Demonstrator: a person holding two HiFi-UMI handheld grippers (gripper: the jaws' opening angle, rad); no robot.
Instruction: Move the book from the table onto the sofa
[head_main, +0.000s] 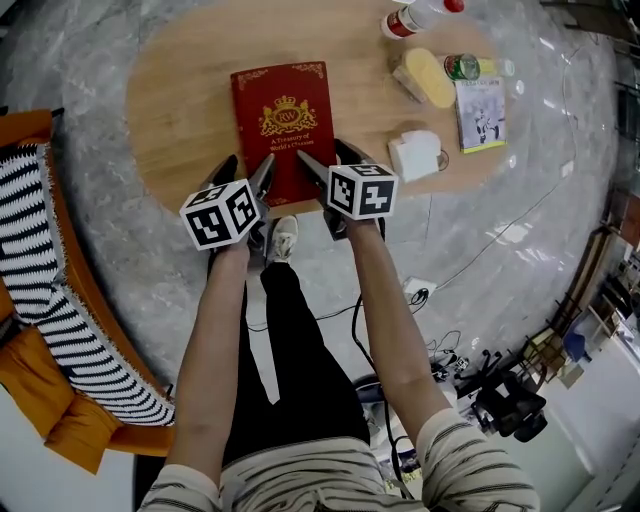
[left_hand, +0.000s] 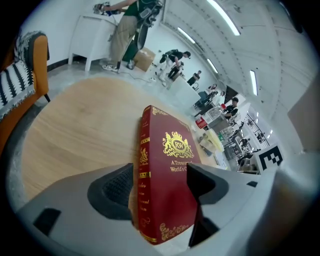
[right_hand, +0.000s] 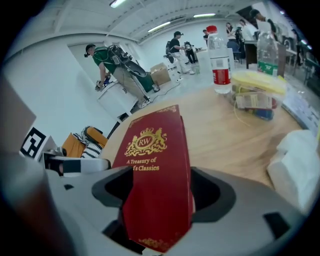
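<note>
A red book (head_main: 285, 120) with a gold crest lies flat on the oval wooden table (head_main: 180, 100), its near edge toward me. My left gripper (head_main: 248, 172) stands open at the near left corner, with the spine (left_hand: 144, 170) between its jaws, one finger left of the spine and the other over the cover. My right gripper (head_main: 325, 160) is open at the near right corner, and the book (right_hand: 155, 170) runs between its jaws (right_hand: 160, 192). Neither gripper's pads visibly press on the book. The orange sofa (head_main: 40, 260) with a striped throw sits at the left.
On the table's right stand a red-capped bottle (head_main: 415, 18), a yellow-lidded box (head_main: 428, 78), a green bottle (head_main: 470, 67), a white tissue pack (head_main: 415, 153) and a booklet (head_main: 480, 112). A cable (head_main: 480, 250) trails over the floor. People stand in the background.
</note>
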